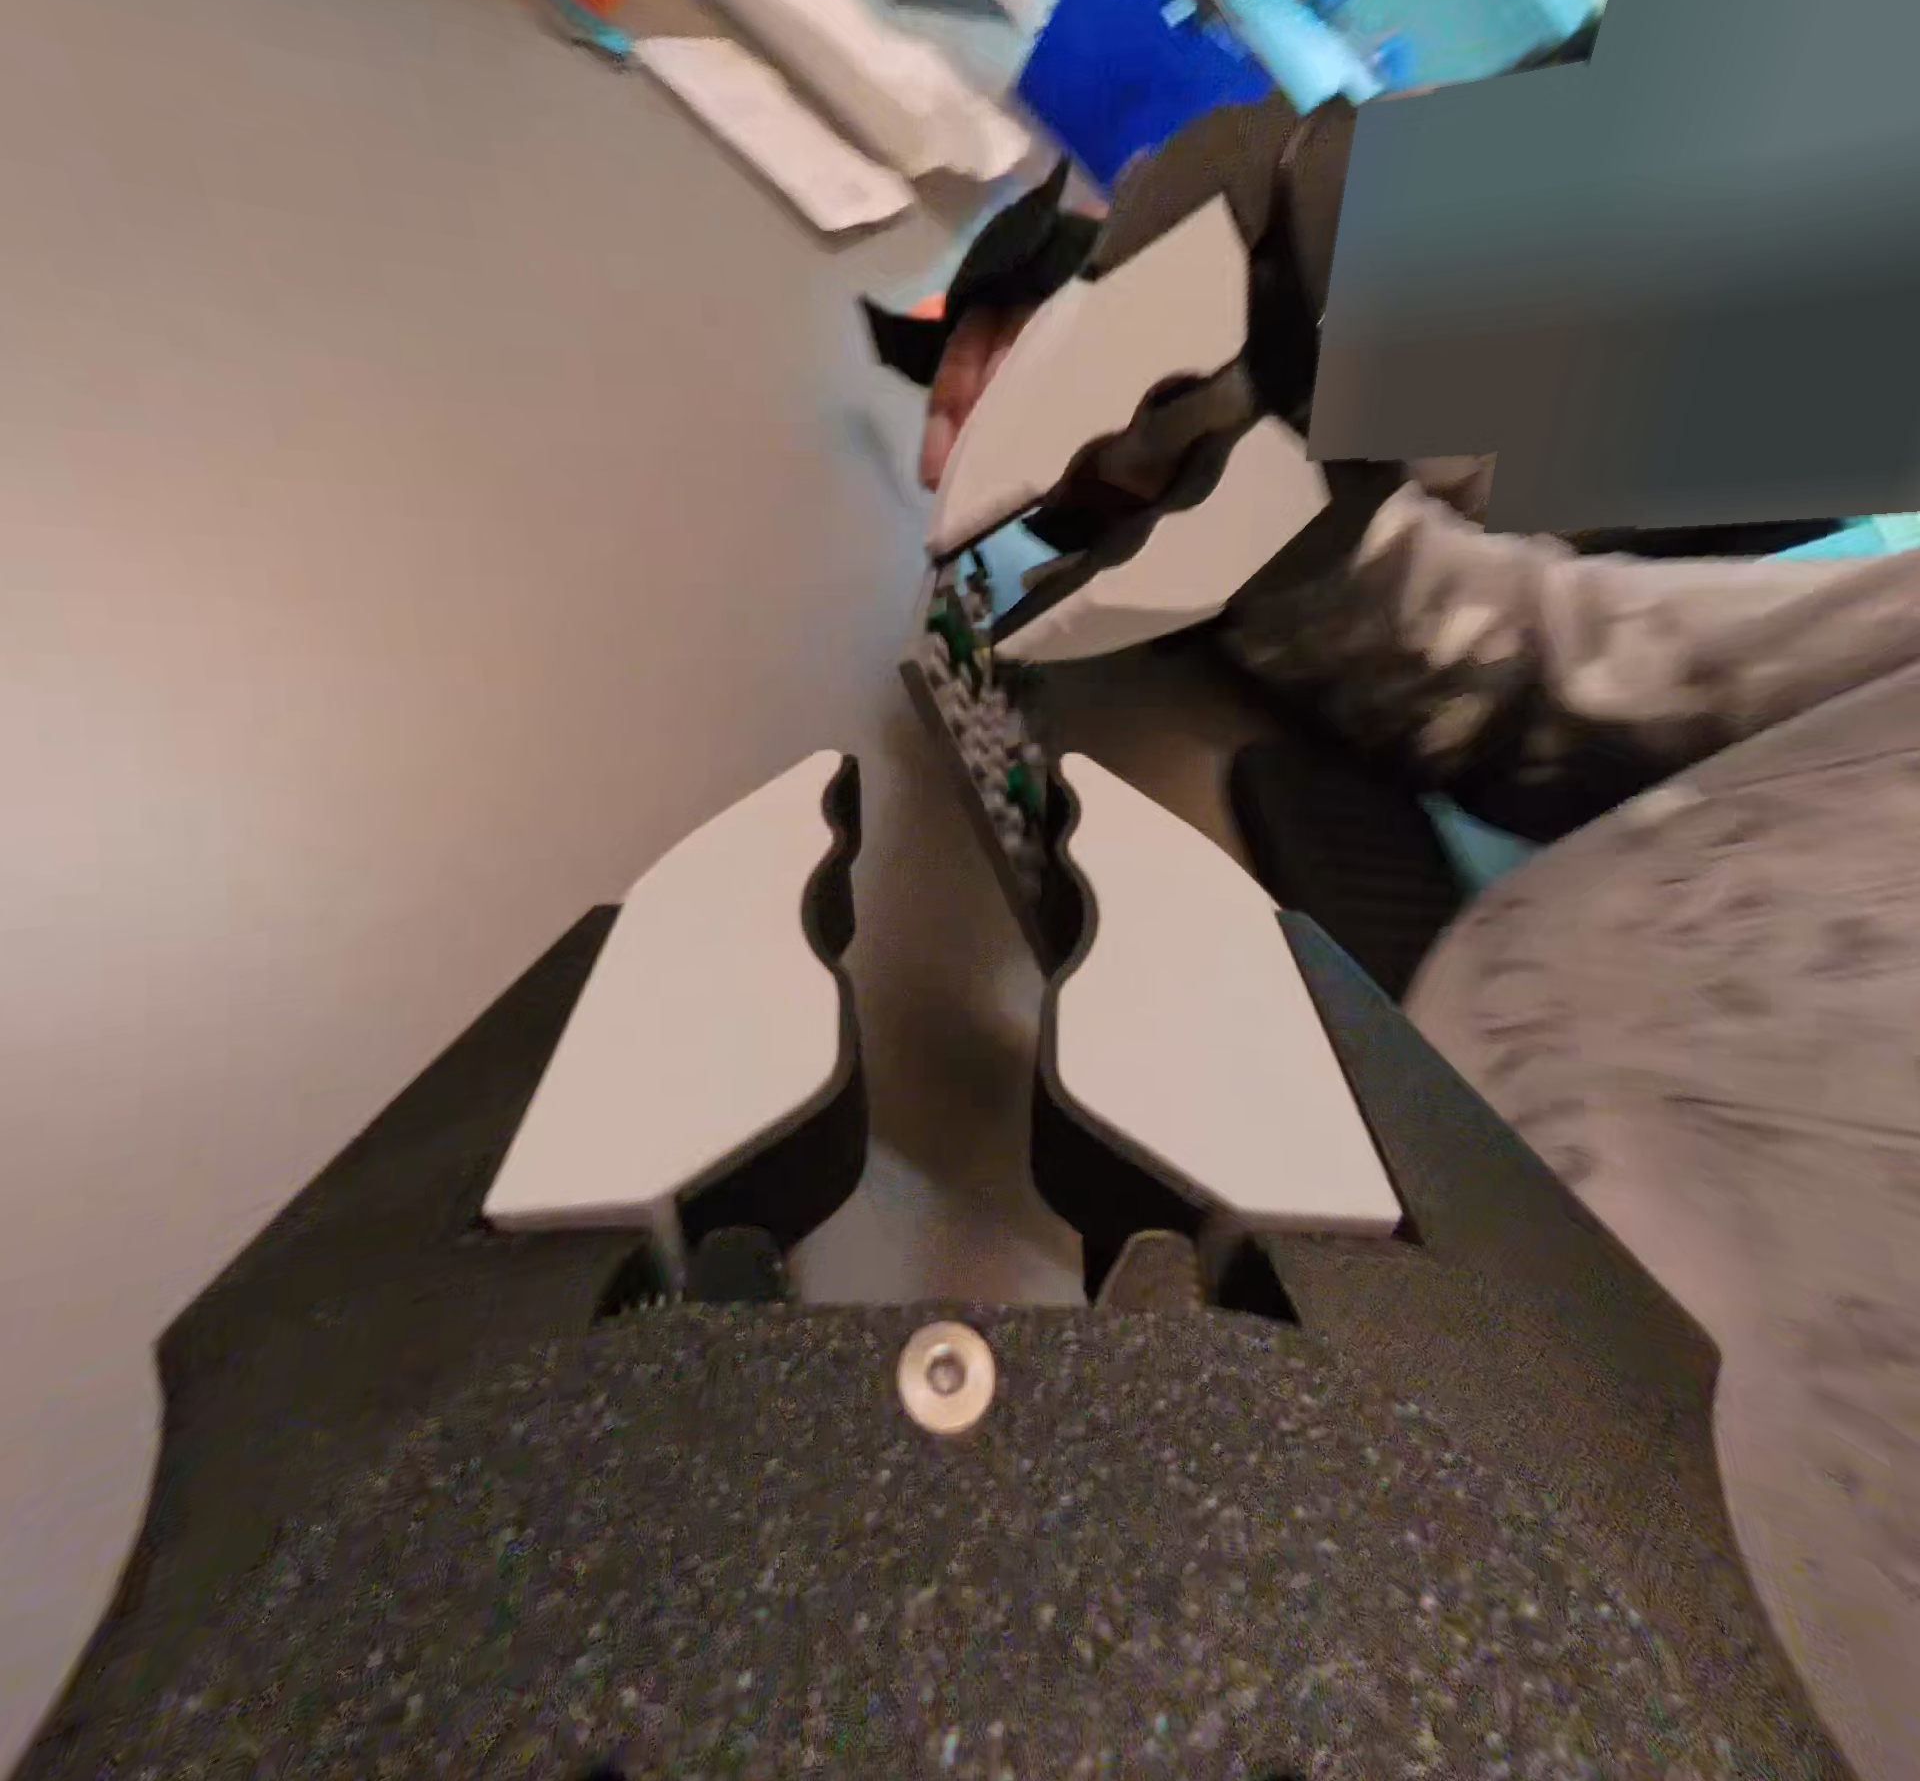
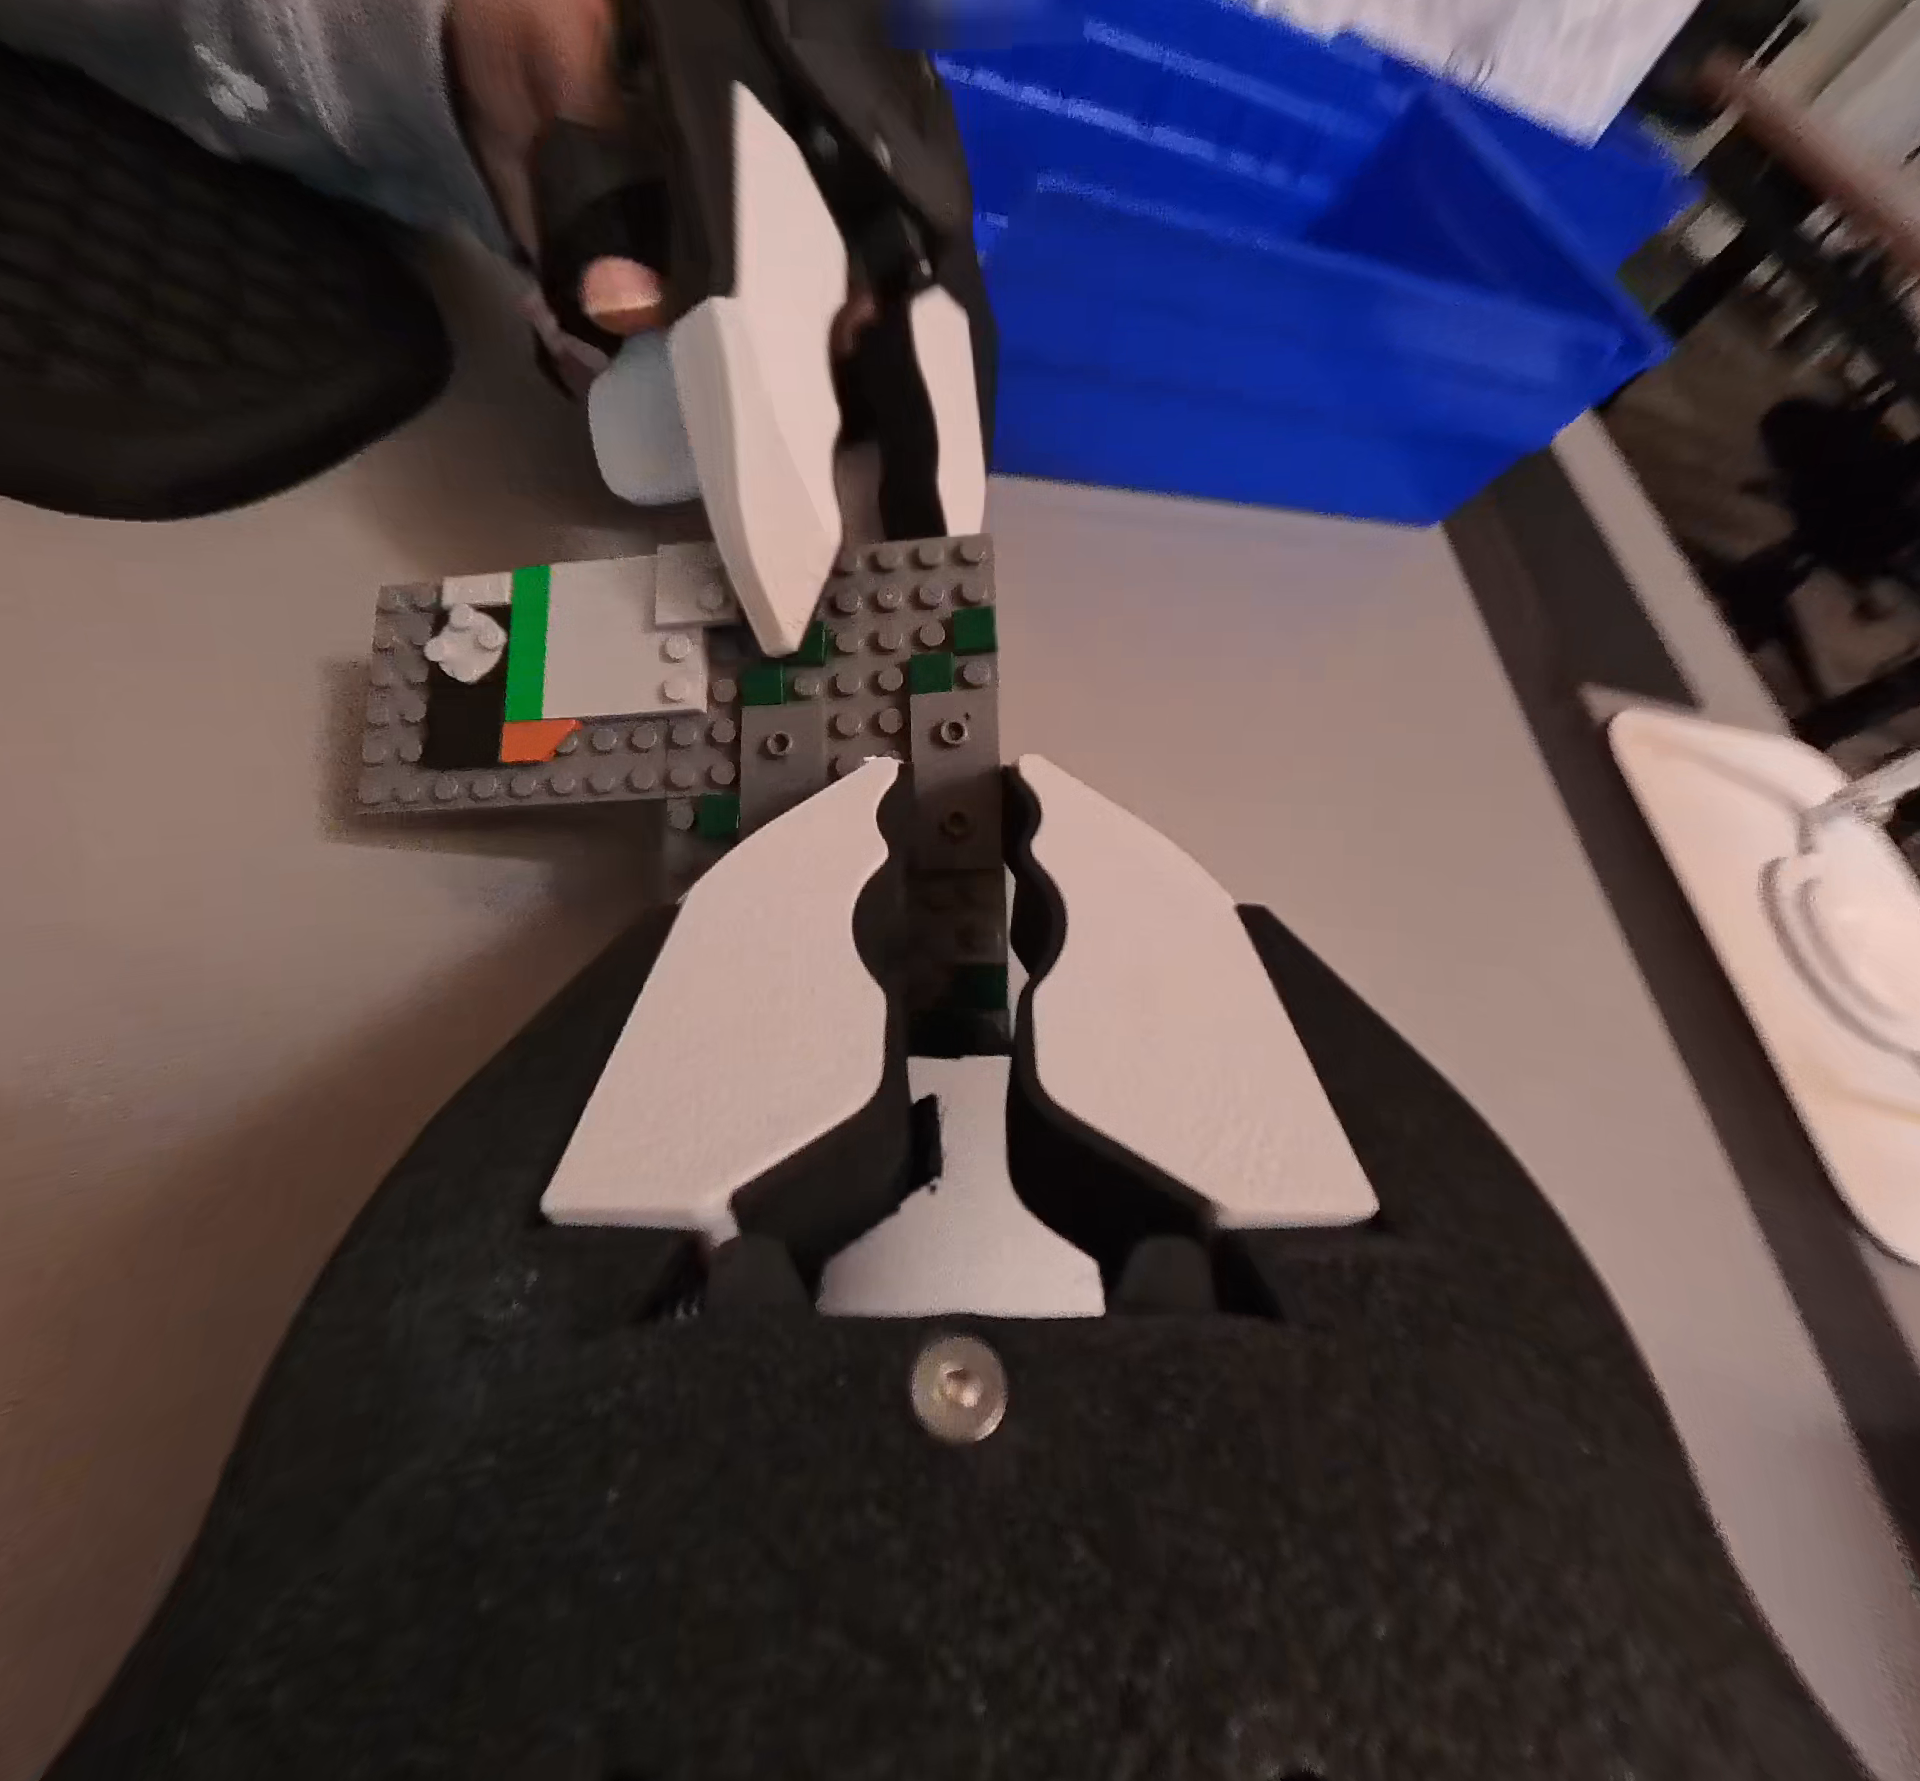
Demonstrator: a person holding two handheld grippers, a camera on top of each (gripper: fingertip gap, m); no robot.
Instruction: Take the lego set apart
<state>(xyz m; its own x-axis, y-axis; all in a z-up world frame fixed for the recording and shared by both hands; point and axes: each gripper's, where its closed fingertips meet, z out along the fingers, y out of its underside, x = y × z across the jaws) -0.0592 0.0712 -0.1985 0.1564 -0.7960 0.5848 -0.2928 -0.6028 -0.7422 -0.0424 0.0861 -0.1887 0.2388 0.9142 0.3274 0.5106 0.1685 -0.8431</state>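
The lego set (image 2: 894, 609) is a flat grey studded plate on the table, with a white tile, a green stripe (image 2: 530, 640), black and orange pieces and small dark green squares on it. My right gripper (image 2: 956, 770) is shut on a narrow grey strip at the plate's near edge. My left gripper (image 2: 873, 583) comes down from the far side, jaws apart: one finger tip is over the plate's middle and the other is at its far edge. In the left wrist view my left gripper (image 1: 956, 775) is open. There the plate (image 1: 977, 744) shows edge-on beside the right-hand finger, and my right gripper (image 1: 971, 593) holds its far end.
Blue bins (image 2: 1299, 277) stand just behind the plate and also show in the left wrist view (image 1: 1132, 69). A white tray (image 2: 1766, 900) lies at the right, near the table edge. A small white object (image 2: 634, 422) and a black chair (image 2: 156, 297) are at the left. Papers (image 1: 769, 121) lie farther off. The tips of both grippers are at nearly the same place.
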